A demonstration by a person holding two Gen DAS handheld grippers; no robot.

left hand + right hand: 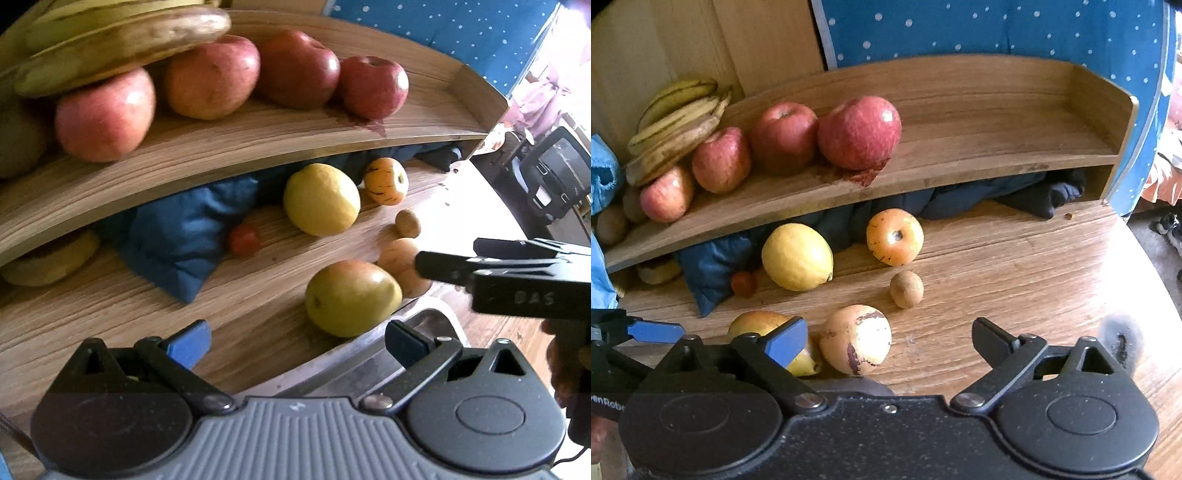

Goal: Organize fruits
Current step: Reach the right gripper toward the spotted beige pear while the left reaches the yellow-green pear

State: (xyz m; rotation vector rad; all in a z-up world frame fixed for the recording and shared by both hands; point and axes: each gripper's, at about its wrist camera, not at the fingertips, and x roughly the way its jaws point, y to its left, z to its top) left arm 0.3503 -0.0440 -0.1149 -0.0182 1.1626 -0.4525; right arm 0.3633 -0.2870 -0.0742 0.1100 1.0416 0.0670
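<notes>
Several red apples [860, 132] and bananas [676, 122] sit on the wooden shelf [960, 162]. On the table below lie a lemon [797, 256], an orange apple [894, 236], a kiwi [906, 289], a small red fruit [743, 283], a yellow-green apple [352, 297] and a tan blotched fruit [855, 339]. My left gripper [295, 341] is open and empty, just in front of the yellow-green apple. My right gripper [890, 341] is open and empty, with the tan fruit between its fingers' line.
A blue cloth [713, 266] is stuffed under the shelf. A metal object [369, 358] lies by the left gripper. A blue dotted fabric [997, 29] hangs behind the shelf. The table edge [1152, 280] runs at the right.
</notes>
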